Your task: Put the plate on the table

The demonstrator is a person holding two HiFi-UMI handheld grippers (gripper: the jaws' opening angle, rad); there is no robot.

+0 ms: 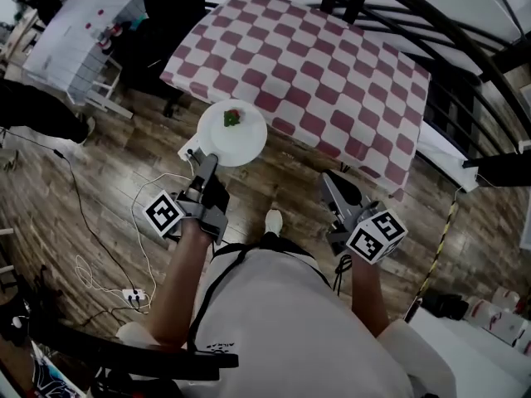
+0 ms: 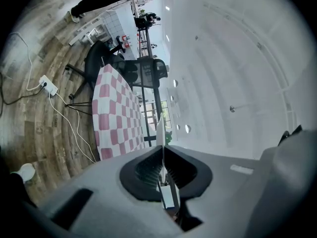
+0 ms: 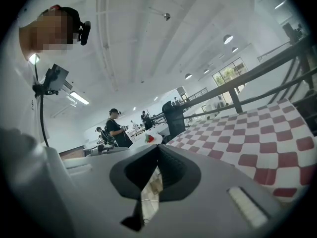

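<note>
**Head view:** The plate [image 1: 232, 133], a red-and-green morsel [image 1: 233, 118] on it, hangs level at the near edge of the table [image 1: 332, 65], pinched by its near rim in the left gripper [image 1: 207, 161]. Its far rim overlaps the checked cloth [image 1: 290, 23], but most of it shows against the wood-plank floor [image 1: 99, 197]. Whether it touches the cloth cannot be told. The right gripper [image 1: 330, 182] is held low by the person's body, well apart from the plate. By this showing the carry looks nearly done, with the setting-down and the release left. Cables and a power strip [image 1: 133, 293] trail over the floor.

**Left gripper view:** The claw is clamped on the plate's thin rim, which appears edge-on as a white line between the pads. The red-and-white cloth lies beyond, bare of other things as far as it shows, with a black office chair [image 2: 143, 71] at its far side.

**Right gripper view:** The claw is pressed together with nothing in it. The checked cloth spreads to the right, and the plate shows ahead near the table's corner. Behind is a bright hall: white ceiling, strip lights, a black railing [image 3: 267, 68] and people [image 3: 116, 128] at benches.
</note>
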